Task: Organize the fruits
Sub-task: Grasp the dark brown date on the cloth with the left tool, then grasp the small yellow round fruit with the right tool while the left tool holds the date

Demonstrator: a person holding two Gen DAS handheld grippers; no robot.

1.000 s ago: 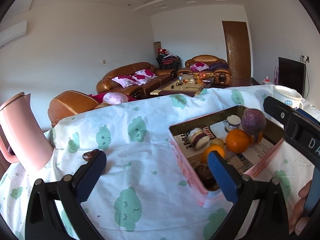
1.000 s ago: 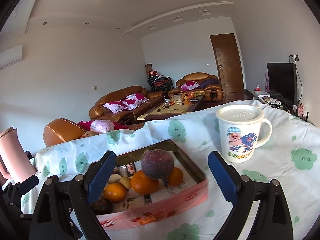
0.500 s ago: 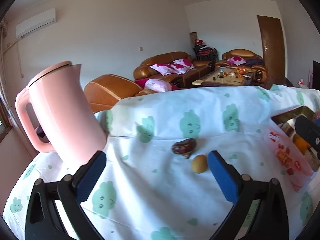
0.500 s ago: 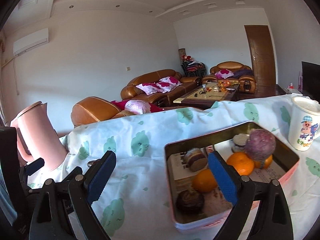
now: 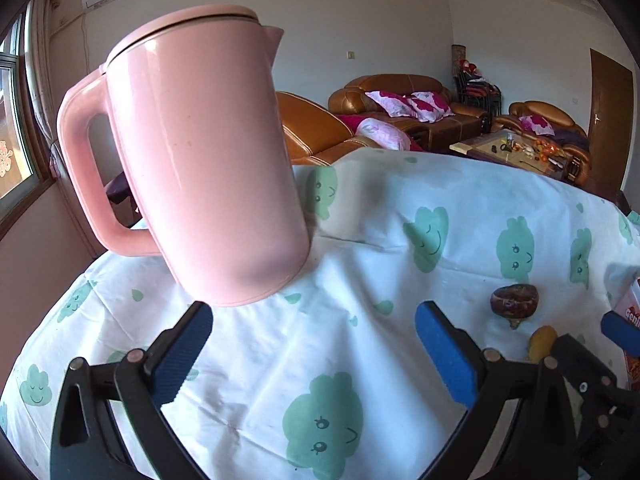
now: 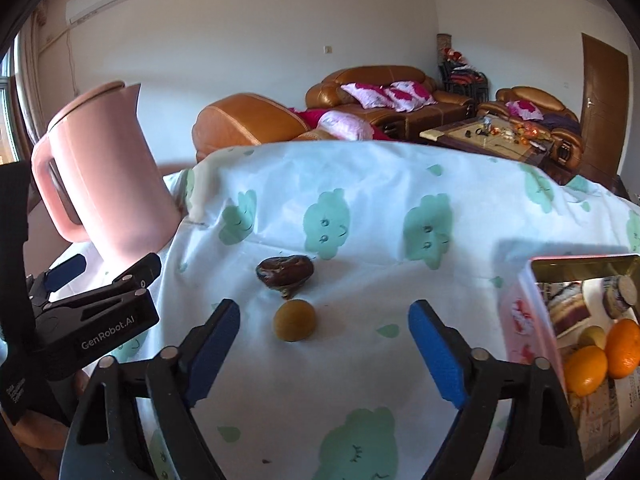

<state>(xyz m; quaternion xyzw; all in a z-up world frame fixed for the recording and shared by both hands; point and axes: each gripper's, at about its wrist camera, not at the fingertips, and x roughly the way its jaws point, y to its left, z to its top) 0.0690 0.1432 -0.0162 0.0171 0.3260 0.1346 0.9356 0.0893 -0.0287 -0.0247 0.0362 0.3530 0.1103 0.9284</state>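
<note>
Left wrist view: your left hand-held gripper (image 5: 314, 350) gapes empty over the cloth-covered counter (image 5: 360, 360), the pink kettle (image 5: 200, 160) just beyond it; a dark fruit (image 5: 514, 300), maybe a date, lies far right.

Right wrist view: your right hand-held gripper (image 6: 324, 344) is spread wide, nothing held, the small yellow fruit (image 6: 295, 320) between its fingers. The tin box (image 6: 520, 312) of oranges (image 6: 586, 370) sits right.

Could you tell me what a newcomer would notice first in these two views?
The big pink kettle looms at the table's left, just beyond the open left tongs. Ahead of the open right tongs, a dark wrinkled fruit and small yellow fruit lie loose on the cloth.
</note>
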